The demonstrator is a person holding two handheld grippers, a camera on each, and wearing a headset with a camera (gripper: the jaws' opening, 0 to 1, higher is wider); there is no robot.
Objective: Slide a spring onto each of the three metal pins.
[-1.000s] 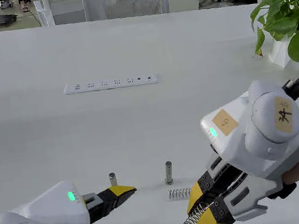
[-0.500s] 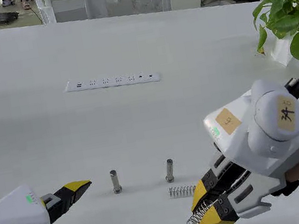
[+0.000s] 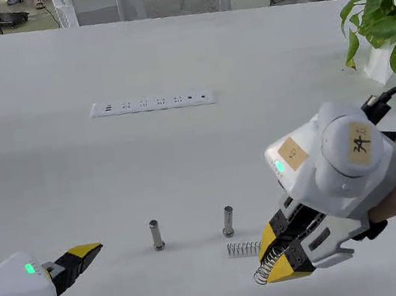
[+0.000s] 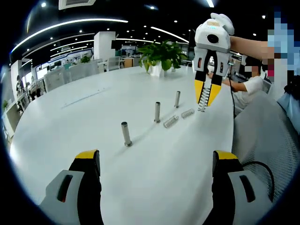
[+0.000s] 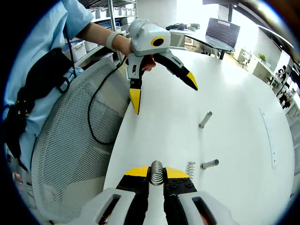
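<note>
Clamping a spring (image 3: 261,274) end-out at lower right, the right gripper (image 3: 273,258) readies it for an upright pin (image 3: 228,221); the left gripper (image 4: 157,159) hangs wide apart.

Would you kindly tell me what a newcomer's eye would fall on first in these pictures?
The right gripper, at the near right of the white table, is shut on a spring. Just left of it, bare metal pins stand upright with a loose spring lying beside them. The left gripper hangs open at the near left.
</note>
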